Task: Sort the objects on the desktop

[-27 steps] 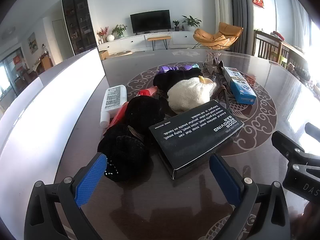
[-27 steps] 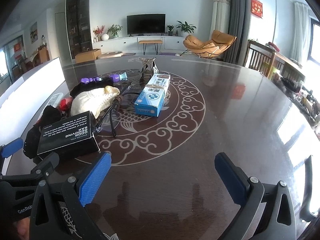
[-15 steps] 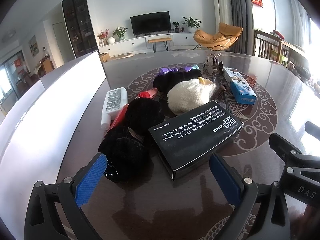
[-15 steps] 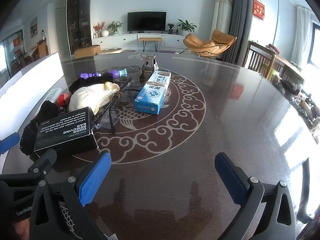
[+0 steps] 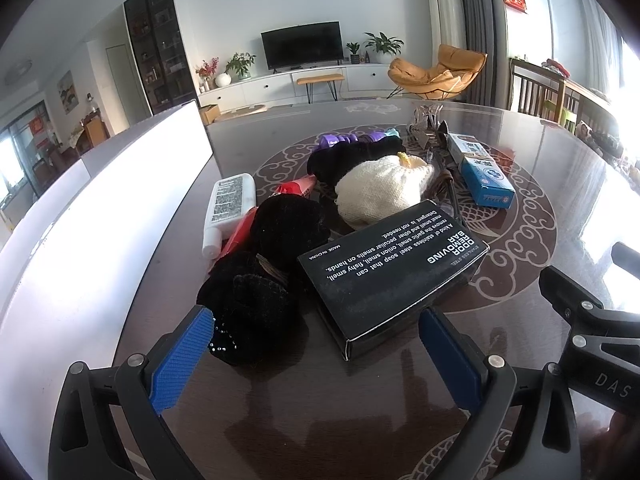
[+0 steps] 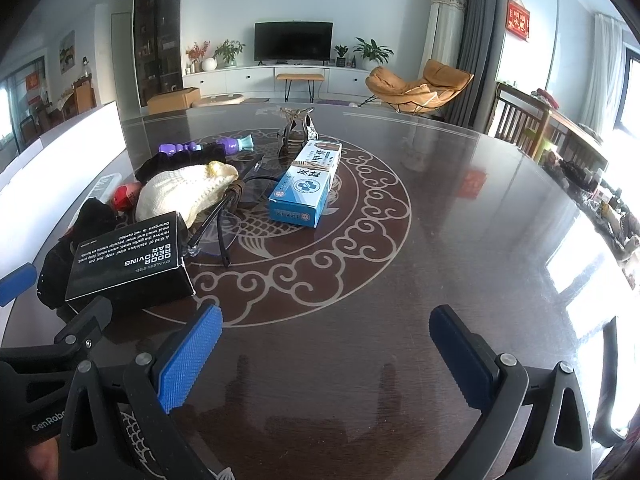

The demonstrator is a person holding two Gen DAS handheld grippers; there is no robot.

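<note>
L to R on table (image 5: 560, 168): soft black cloth (image 5: 248, 312) compresses, pinch mid-bulk; stiff, prob. light black box (image 5: 394, 270) nearest, grip across narrow sides; left gripper (image 5: 316, 356) and right gripper (image 6: 326, 354) both spread wide, empty.

Legible markings: black box, blue-and-white box, gripper bodies.

The black box (image 5: 394, 266) carries white print, upside down to both cameras: "ODOR REMOVING BAR", "STAINLESS STEEL", "A kind of stainless steel soap that can remove the garlic smell, onion smell, fishy smell, meat smell and other peculiar smells on hands. Detergent is not needed.", "MADE IN CHINA". The blue-and-white box (image 6: 307, 187) bears large Chinese characters, not fully readable. The white tube (image 5: 230, 208) has a printed panel too small to read. The right gripper body (image 5: 608, 380) shows "DAS"; the left gripper body (image 6: 44, 420) shows "GenRob", both cut off. The red wall hanging (image 6: 519, 19) has gold characters, illegible.
</note>
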